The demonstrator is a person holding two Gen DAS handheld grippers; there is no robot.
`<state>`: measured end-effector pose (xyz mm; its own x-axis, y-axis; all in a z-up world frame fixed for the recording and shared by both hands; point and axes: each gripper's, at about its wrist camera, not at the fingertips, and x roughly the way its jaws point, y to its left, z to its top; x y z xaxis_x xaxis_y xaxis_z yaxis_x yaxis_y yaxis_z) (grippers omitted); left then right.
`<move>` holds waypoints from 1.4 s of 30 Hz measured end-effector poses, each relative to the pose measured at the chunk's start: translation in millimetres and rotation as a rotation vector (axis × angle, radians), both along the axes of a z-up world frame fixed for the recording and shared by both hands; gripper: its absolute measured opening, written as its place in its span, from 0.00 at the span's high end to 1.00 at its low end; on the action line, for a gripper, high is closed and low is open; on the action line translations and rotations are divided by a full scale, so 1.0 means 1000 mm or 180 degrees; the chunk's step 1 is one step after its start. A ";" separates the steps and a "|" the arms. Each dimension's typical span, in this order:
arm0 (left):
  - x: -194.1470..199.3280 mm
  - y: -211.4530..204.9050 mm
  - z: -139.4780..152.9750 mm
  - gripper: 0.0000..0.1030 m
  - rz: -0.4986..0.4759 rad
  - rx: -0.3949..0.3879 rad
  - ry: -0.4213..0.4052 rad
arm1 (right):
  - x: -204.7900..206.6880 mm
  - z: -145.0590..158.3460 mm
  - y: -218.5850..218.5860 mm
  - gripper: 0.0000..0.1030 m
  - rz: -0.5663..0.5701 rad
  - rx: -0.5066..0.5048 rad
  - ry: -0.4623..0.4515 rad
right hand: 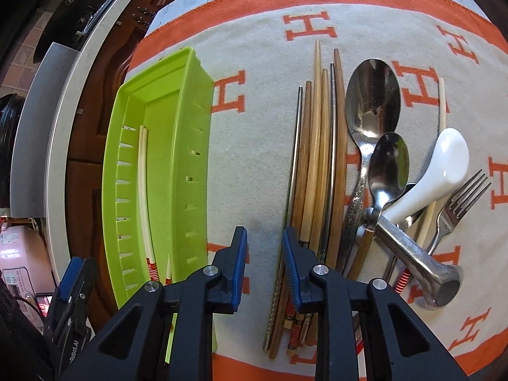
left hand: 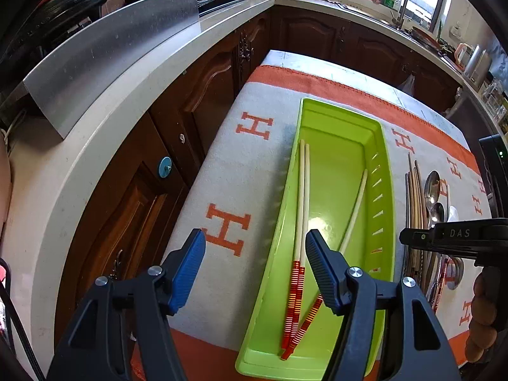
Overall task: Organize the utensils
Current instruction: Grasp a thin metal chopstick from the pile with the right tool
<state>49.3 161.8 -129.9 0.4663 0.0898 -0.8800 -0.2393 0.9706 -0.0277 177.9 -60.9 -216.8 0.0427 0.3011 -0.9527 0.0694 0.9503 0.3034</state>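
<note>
Both our jaws hang released; right gripper (right hand: pixel 264 247) nears the brown wooden chopsticks (right hand: pixel 317 158), which could scatter off the pile.

- We see a lime tray (left hand: pixel 336 120) of glossy, smooth plastic, with a bright glare spot on its floor.
- The cloth (right hand: pixel 260 146) under it looks matt and softly woven.
- At 12 o'clock from the right gripper's fingers (right hand: pixel 238 254), whose blue pads look ribbed, the brown chopsticks (right hand: pixel 314 165) show matt wood grain.
- At 1 o'clock, the large spoon (right hand: pixel 371 98) is polished, mirror-like metal.
- At 2 o'clock, the white spoon (right hand: pixel 444 162) looks glazed and smooth.
- The fork (right hand: pixel 460 203) is dull metal.
</note>
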 end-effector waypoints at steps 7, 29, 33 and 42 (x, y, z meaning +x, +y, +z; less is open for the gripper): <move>0.001 0.006 -0.003 0.38 0.0010 -0.0045 0.0004 | 0.004 -0.006 0.009 0.79 -0.0035 -0.0125 0.0085; -0.003 0.011 0.000 0.29 0.0008 -0.0010 0.0012 | 0.006 0.012 0.016 0.95 -0.0213 -0.0104 -0.0090; -0.002 0.011 0.004 0.28 0.0017 0.0035 0.0011 | -0.004 0.033 0.018 0.95 -0.0137 0.0213 -0.0107; -0.006 0.016 0.008 0.24 0.0136 0.0163 0.0032 | -0.031 0.071 0.066 0.95 0.0328 0.0549 -0.0282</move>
